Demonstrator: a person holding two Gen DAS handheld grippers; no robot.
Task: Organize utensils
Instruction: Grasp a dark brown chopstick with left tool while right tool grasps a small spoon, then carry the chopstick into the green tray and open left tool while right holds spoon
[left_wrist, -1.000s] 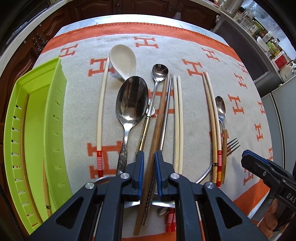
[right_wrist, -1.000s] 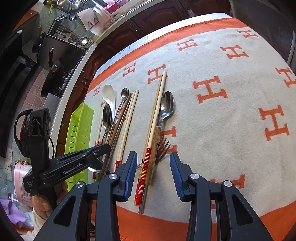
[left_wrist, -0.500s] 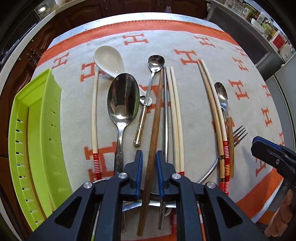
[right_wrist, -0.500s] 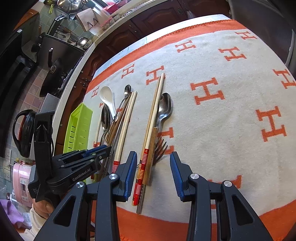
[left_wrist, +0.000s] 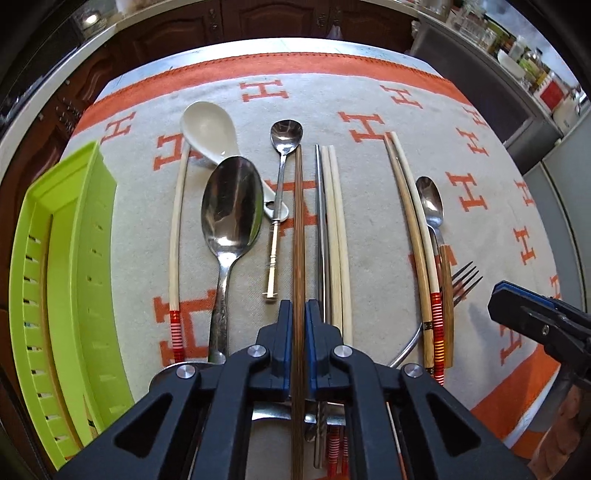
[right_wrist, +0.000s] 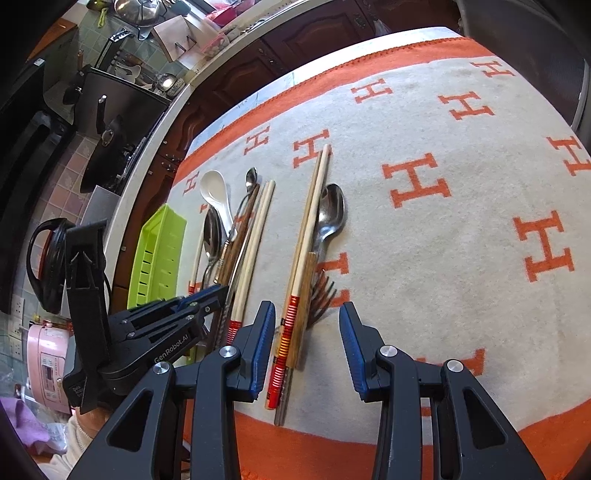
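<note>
My left gripper (left_wrist: 299, 314) is shut on a dark brown wooden chopstick (left_wrist: 298, 229) that runs straight ahead between its blue pads. Around it on the cloth lie a large steel spoon (left_wrist: 231, 206), a white ceramic spoon (left_wrist: 208, 127), a small spoon (left_wrist: 286, 134), a steel chopstick (left_wrist: 320, 221) and pale chopsticks (left_wrist: 338, 236). A green slotted tray (left_wrist: 55, 258) stands at the left. My right gripper (right_wrist: 307, 332) is open and empty above red-banded chopsticks (right_wrist: 295, 288), a fork (right_wrist: 321, 295) and a spoon (right_wrist: 330, 214).
The white and orange cloth (right_wrist: 443, 258) covers the table; its front edge is close below both grippers. A lone pale chopstick with red bands (left_wrist: 176, 236) lies beside the tray. Dark cabinets and a counter stand behind.
My left gripper has lifted and swung the brown chopstick from a slant to straight ahead, and the view has drawn back. My right gripper has barely moved.
</note>
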